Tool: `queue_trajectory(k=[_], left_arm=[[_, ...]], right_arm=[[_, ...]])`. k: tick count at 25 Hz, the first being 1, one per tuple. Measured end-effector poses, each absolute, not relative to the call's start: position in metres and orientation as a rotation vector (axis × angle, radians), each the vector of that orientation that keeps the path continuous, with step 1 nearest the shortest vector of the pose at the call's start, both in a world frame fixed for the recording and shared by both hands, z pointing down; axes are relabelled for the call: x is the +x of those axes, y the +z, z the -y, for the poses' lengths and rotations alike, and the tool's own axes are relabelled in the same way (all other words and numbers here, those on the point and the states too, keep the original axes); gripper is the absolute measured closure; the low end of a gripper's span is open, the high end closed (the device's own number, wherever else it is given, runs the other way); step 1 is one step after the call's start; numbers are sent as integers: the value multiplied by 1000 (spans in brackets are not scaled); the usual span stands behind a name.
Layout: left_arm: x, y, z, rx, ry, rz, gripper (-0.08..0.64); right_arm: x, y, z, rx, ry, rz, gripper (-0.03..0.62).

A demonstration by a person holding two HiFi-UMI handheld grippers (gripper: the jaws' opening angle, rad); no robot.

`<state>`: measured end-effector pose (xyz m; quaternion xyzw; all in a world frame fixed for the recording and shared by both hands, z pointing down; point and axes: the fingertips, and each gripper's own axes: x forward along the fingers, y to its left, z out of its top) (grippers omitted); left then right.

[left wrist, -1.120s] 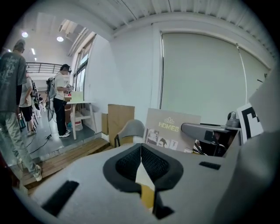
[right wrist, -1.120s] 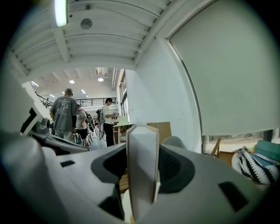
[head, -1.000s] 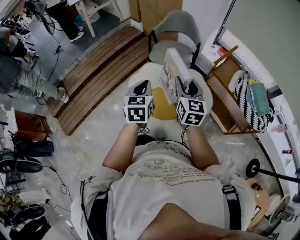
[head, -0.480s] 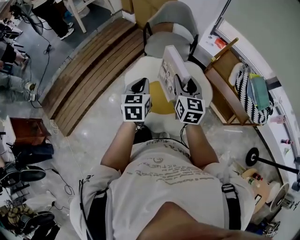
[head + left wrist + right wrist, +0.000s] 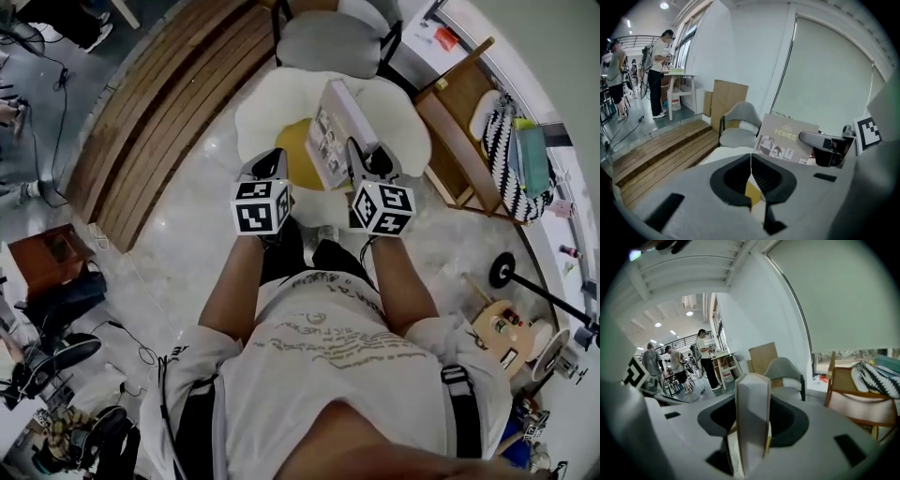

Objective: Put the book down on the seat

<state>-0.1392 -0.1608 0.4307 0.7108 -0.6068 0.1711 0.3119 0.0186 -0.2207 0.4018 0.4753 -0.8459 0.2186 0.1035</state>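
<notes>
Wooden steps (image 5: 159, 103), striped bag (image 5: 492, 159), cardboard sheet (image 5: 729, 96)

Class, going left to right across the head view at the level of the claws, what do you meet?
Brown wooden plank platform → left claw → pale grey book → right claw → black-and-white striped bag.

White seat on a glossy pale floor

The floor (image 5: 192, 248) is pale polished stone. On it stands a low white seat (image 5: 267, 108) with a lobed, flower-like edge and a yellow middle (image 5: 292, 150). Just beyond the seat stands a grey chair (image 5: 328, 42). A low platform of wooden planks (image 5: 155, 108) runs along the left. A wooden armchair (image 5: 459, 131) stands on the right and carries a black-and-white striped cushion (image 5: 500, 150). Dark cables (image 5: 127, 352) trail over the floor on the near left.
</notes>
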Motion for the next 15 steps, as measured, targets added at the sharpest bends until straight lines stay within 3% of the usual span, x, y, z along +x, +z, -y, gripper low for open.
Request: queue_trajectory(k=[9, 15], left_arm=[[-147, 531, 181, 1796, 526, 1451, 537], [-145, 606, 180, 1766, 592, 1342, 537]], right_arm=[[38, 519, 234, 1429, 942, 2323, 393], [56, 610, 238, 1535, 1392, 2210, 393]])
